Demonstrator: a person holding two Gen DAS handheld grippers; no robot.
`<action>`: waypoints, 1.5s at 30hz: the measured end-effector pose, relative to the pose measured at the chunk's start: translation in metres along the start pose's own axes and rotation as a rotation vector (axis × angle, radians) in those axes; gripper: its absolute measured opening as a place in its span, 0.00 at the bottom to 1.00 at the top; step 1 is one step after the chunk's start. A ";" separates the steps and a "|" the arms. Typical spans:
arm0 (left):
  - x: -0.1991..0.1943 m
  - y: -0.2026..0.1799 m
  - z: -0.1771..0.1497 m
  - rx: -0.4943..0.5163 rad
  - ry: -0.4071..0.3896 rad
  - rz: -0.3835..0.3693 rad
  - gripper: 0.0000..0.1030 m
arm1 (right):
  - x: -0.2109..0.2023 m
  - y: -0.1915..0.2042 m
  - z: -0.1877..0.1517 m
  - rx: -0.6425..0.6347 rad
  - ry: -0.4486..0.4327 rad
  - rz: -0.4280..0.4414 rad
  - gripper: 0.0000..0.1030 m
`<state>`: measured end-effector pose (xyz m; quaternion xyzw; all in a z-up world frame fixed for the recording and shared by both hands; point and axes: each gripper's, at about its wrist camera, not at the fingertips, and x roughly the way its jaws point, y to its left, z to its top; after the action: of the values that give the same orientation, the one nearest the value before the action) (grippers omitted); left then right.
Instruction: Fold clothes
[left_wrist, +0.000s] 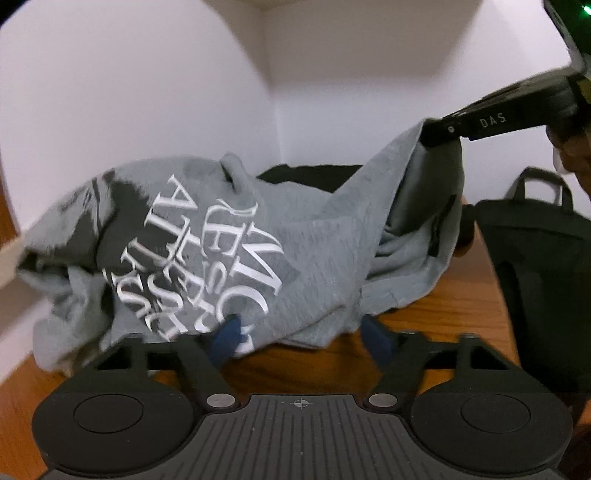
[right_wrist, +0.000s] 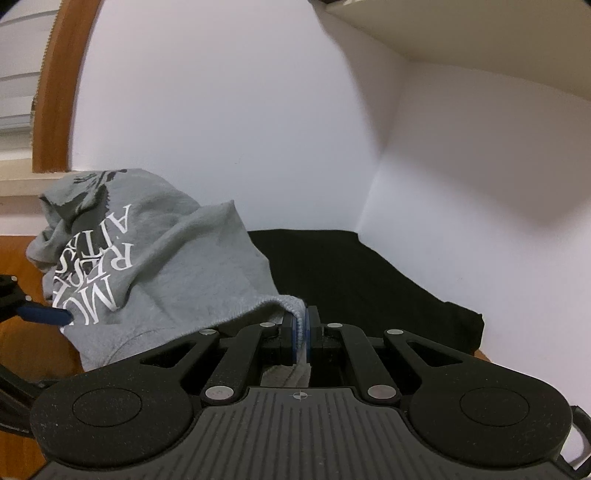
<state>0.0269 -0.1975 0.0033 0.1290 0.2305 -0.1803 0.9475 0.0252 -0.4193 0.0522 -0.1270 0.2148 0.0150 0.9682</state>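
Right tool (right_wrist: 302, 328) pads buried in shirt (right_wrist: 177, 266)

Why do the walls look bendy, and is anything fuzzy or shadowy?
Both wrist views are fisheye, so the walls bow. In the left wrist view the grey shirt is smeared along its left edge, and its lettering is slightly soft. In the right wrist view a soft shadow lies on the right wall, and the black garment is too dark to show folds.
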 end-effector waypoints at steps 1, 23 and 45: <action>0.000 0.001 0.001 0.008 -0.005 0.001 0.37 | 0.003 -0.001 -0.002 -0.003 0.009 0.002 0.04; -0.002 0.016 0.022 0.043 -0.038 -0.087 0.11 | 0.067 0.054 -0.032 -0.372 0.127 0.061 0.52; -0.035 0.004 0.001 -0.035 -0.048 -0.070 0.64 | 0.022 0.033 0.042 -0.086 -0.114 0.203 0.10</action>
<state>-0.0005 -0.1844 0.0218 0.0997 0.2150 -0.2123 0.9480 0.0595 -0.3769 0.0718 -0.1452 0.1702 0.1293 0.9661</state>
